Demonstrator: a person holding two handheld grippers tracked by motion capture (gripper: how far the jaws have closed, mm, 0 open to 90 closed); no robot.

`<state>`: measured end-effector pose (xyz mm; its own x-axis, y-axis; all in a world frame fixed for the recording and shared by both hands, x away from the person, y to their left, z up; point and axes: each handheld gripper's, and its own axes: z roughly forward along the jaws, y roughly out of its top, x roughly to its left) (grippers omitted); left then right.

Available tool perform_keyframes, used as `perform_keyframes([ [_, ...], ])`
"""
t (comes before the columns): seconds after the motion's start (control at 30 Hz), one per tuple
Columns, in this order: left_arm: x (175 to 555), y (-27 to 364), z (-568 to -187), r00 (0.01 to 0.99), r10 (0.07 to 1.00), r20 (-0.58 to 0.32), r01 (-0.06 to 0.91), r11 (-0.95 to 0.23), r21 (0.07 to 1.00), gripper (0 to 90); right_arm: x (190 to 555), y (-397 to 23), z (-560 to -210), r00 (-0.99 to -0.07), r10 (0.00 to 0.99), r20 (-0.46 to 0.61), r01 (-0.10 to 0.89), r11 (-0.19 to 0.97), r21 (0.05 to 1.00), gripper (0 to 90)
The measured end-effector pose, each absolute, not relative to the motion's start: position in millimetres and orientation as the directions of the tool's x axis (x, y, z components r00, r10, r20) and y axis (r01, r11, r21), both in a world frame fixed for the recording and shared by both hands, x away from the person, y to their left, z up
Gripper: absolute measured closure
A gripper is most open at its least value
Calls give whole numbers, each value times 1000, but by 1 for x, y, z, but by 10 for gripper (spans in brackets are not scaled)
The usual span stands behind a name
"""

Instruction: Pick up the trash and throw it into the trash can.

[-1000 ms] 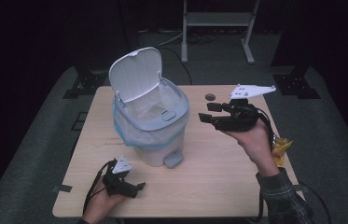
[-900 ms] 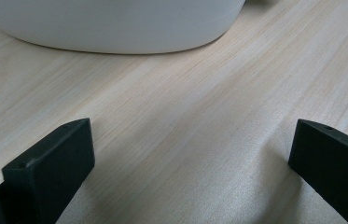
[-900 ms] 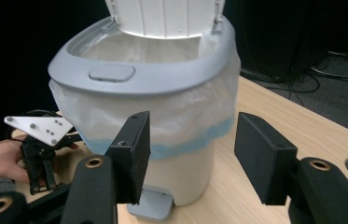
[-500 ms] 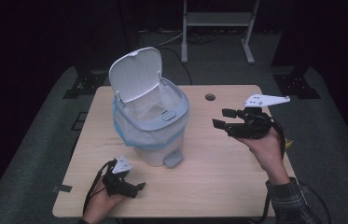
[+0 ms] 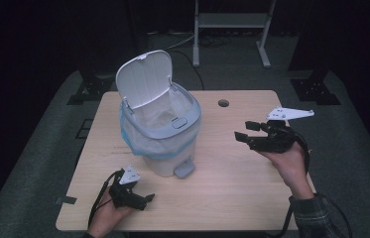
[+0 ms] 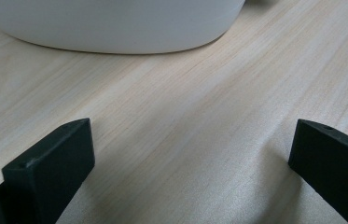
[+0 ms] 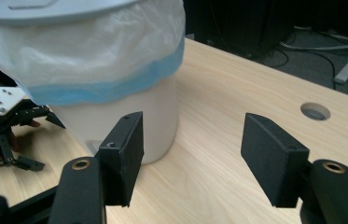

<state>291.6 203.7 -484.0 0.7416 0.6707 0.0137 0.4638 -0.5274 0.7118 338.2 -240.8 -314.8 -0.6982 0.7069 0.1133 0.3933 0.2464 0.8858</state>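
Bin (image 5: 160, 134) stands centre-left in the high view, lid up, liner fitted; my right gripper (image 5: 244, 131) centre-right, jaws just opening, empty. Left gripper (image 5: 145, 200) rests lower left. Left gripper view: jaws wide, empty, bin's base above. Right gripper view adds the liner's blue band (image 7: 111, 88). Likely little left.

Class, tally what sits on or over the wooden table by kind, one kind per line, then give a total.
Pedal bins: 1
Bin liner bags: 1
Handheld grippers: 2, left gripper and right gripper
Total: 4
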Motion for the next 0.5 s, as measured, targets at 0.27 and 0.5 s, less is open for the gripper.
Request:
perform_keyframes([
  [0.27,291,204,-484,743,669,14,463,-529,711,0,340,-258,-322,-661,741,115,413,233,880,373],
  [0.5,291,205,-484,744,668,16,462,-532,710,0,339,-269,-328,-637,765,95,418,239,877,359],
])
